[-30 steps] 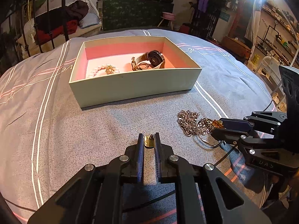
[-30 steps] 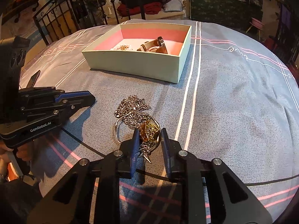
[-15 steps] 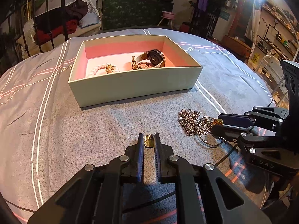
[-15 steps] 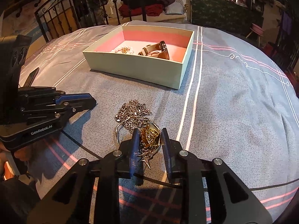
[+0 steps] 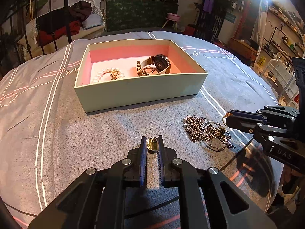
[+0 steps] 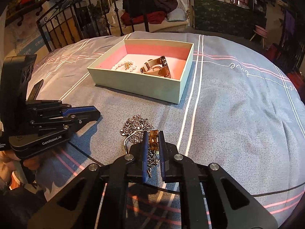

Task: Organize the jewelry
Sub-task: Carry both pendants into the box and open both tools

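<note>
Right wrist: right gripper [image 6: 153, 143] just closed, pinching amber piece [image 6: 153, 142] (chain pile [image 6: 136, 126] at 11 o'clock). Left gripper [image 5: 152, 146] clamps gold pendant [image 5: 152, 145].

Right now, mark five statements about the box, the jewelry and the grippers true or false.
1. The watch lies inside the box. True.
2. The pearl bracelet lies on the bedspread. False: it is in the box.
3. The left gripper is shut on a gold pendant. True.
4. The right gripper is empty. False: it is shut on an amber piece.
5. The chain pile lies outside the box. True.
</note>
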Demonstrator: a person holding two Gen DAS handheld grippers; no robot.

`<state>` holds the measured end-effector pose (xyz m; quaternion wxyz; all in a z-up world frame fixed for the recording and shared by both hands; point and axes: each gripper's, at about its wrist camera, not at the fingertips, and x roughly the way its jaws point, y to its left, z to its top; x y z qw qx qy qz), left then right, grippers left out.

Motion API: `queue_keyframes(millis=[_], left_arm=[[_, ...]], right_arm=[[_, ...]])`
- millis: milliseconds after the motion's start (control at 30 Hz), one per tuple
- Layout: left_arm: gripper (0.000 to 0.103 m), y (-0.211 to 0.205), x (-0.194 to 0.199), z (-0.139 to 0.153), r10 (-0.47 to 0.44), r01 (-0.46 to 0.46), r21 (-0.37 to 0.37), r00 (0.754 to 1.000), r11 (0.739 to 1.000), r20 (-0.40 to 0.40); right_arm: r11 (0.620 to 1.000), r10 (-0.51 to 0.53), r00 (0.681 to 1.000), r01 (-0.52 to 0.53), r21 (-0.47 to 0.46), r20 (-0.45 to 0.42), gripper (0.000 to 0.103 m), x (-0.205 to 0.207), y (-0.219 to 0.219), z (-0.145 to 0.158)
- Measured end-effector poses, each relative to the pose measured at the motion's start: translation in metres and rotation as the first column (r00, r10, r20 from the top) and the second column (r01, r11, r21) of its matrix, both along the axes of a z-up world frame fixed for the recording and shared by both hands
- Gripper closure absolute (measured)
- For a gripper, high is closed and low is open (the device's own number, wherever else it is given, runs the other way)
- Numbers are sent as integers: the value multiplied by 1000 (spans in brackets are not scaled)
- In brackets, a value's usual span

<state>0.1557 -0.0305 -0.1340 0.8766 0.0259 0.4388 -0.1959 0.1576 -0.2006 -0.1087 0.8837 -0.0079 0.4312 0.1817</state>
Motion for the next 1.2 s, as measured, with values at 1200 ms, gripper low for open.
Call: queue_keyframes(millis=[1200], left_arm=[[92,6,125,58,120,-120,-19,992,993,42]], right_arm=[[1000,24,994,-22,-16,104,92,137,42,40]])
